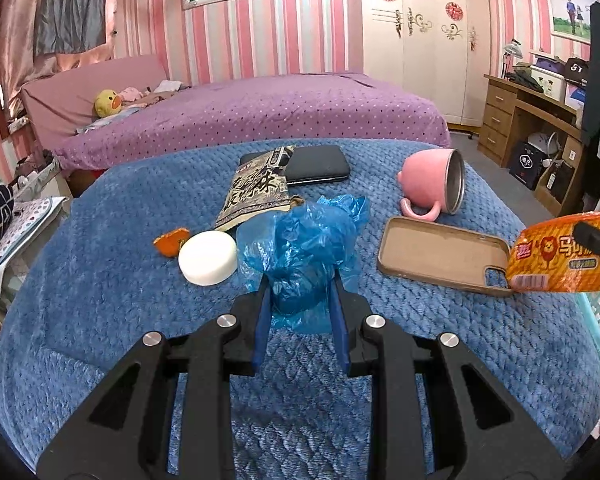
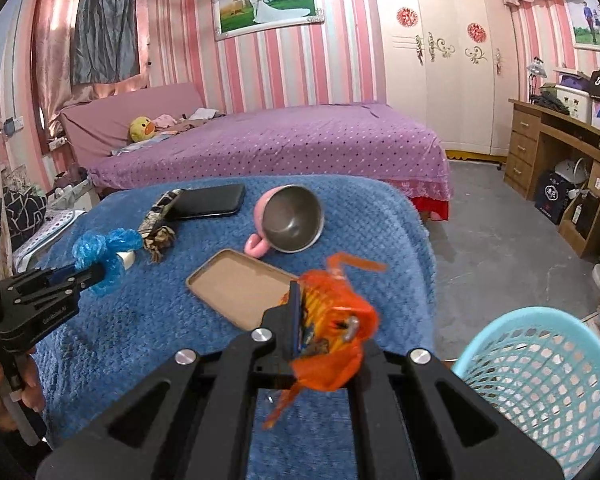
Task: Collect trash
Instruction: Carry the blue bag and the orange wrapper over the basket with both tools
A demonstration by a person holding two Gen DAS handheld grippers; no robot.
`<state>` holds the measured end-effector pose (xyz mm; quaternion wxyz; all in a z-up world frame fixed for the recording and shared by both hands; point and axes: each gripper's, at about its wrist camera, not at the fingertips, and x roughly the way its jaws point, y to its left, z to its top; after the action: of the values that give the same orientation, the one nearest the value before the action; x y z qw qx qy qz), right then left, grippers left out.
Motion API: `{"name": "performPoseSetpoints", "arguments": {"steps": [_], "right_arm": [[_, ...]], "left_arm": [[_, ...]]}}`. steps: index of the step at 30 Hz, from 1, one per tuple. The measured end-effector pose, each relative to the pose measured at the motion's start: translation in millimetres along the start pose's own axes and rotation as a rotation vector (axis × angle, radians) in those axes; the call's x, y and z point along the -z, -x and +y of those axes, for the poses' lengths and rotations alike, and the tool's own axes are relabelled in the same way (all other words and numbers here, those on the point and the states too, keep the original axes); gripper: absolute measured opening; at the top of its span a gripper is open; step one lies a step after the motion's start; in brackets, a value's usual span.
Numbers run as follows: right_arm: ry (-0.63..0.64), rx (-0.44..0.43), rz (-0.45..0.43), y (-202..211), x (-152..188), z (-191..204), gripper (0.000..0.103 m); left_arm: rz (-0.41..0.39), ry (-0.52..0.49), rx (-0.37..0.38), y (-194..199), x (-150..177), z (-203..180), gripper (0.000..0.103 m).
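Note:
My left gripper (image 1: 300, 286) is shut on a crumpled blue plastic bag (image 1: 304, 240), which it holds just above the blue blanket (image 1: 100, 280). From the right wrist view, that gripper (image 2: 96, 270) and the blue bag (image 2: 104, 248) hang at the left. My right gripper (image 2: 326, 302) is shut on an orange snack wrapper (image 2: 340, 320), near the blanket's right edge. The wrapper hides its right finger. A light blue mesh basket (image 2: 540, 380) stands on the floor, below and to the right of it. In the left wrist view the wrapper (image 1: 560, 256) sits at the right edge.
On the blanket lie a brown phone case (image 1: 440, 256), a tipped pink mug (image 1: 432, 184), a white round block (image 1: 208, 258), an orange scrap (image 1: 171, 242), a patterned packet (image 1: 256, 188) and a black phone (image 1: 316, 164). A purple bed (image 1: 280, 112) lies behind, a wooden desk (image 2: 552, 152) at right.

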<state>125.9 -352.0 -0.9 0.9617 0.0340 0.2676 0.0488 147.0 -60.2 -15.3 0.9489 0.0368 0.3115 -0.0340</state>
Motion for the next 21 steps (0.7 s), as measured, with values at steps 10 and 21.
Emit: {"name": "performPoseSetpoints", "arguments": {"steps": [10,21], "right_arm": [[-0.026,0.078,-0.023,31,3,-46,0.003],[-0.068,0.145,-0.029,55,12,-97,0.003]], "left_arm": [[-0.007,-0.001,0.011,4,3,-9,0.025],[-0.037,-0.029,0.05,21,0,-44,0.025]]}}
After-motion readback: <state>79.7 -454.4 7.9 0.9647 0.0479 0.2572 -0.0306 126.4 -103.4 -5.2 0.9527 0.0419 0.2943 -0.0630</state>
